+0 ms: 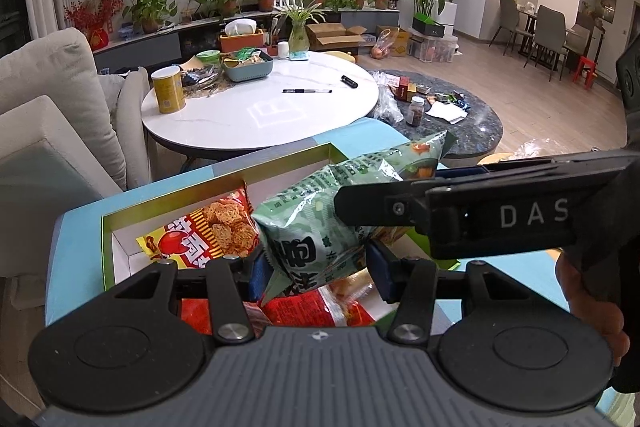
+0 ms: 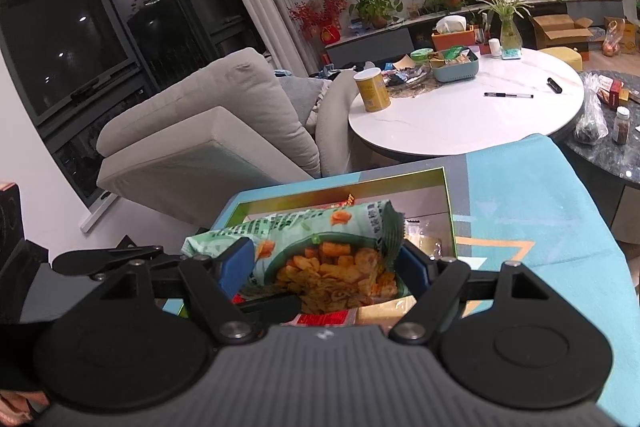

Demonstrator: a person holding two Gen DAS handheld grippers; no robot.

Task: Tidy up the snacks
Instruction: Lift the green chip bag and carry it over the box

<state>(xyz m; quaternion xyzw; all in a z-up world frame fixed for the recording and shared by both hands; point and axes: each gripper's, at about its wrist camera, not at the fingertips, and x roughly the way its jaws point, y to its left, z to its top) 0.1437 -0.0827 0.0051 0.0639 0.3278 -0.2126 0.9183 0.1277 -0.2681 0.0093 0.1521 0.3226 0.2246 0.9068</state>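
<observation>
Left wrist view: the left gripper (image 1: 318,269) has its blue pads spread around the green snack bag (image 1: 320,215), not pinching it. The right gripper (image 2: 326,265) likewise straddles this bag with pads parted. It lies over a red-and-yellow snack bag (image 1: 208,233) inside the open box (image 1: 240,171).

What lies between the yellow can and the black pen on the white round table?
Only bare tabletop lies between the yellow can and the black pen; the left wrist view shows it.
</observation>
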